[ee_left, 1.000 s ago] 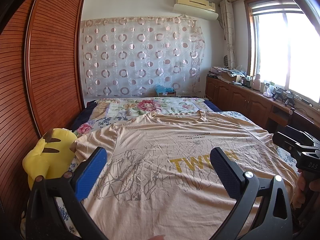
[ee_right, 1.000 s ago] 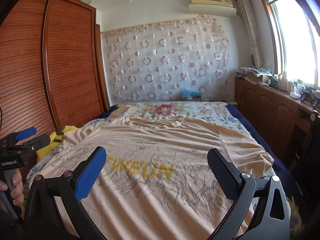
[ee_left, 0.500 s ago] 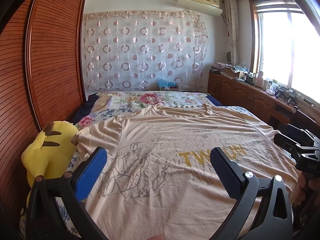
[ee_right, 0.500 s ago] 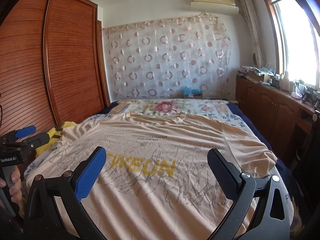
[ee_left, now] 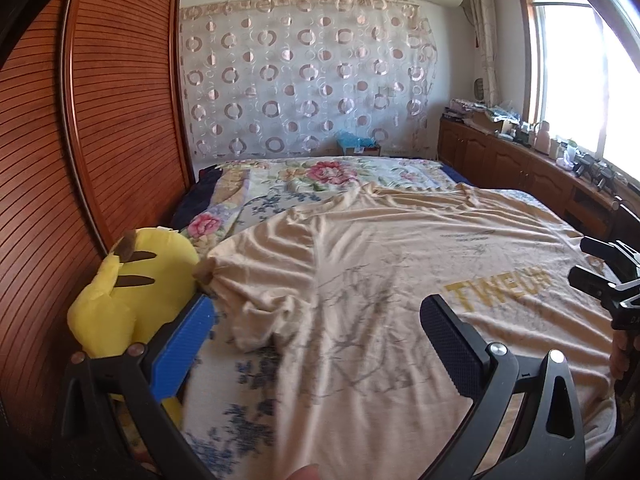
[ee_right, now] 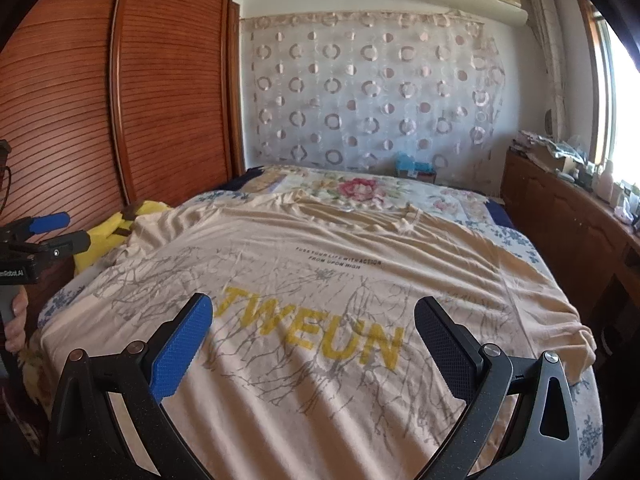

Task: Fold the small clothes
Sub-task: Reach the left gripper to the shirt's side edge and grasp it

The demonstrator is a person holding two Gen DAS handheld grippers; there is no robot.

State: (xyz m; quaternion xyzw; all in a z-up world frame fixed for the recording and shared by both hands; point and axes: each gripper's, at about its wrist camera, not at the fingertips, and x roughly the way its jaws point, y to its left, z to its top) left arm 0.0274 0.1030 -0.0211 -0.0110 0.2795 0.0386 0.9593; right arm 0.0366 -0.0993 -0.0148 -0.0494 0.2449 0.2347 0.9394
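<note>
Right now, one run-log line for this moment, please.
stage: before first fold | left gripper: open, near sleeve | right gripper: open, over T-shirt | T-shirt: flat on bed

Yellow plush toy crowds the shirt's sleeve edge — wardrobe close behind.

Both tongs have black frames, silver screws, one blue textured pad and one black
</note>
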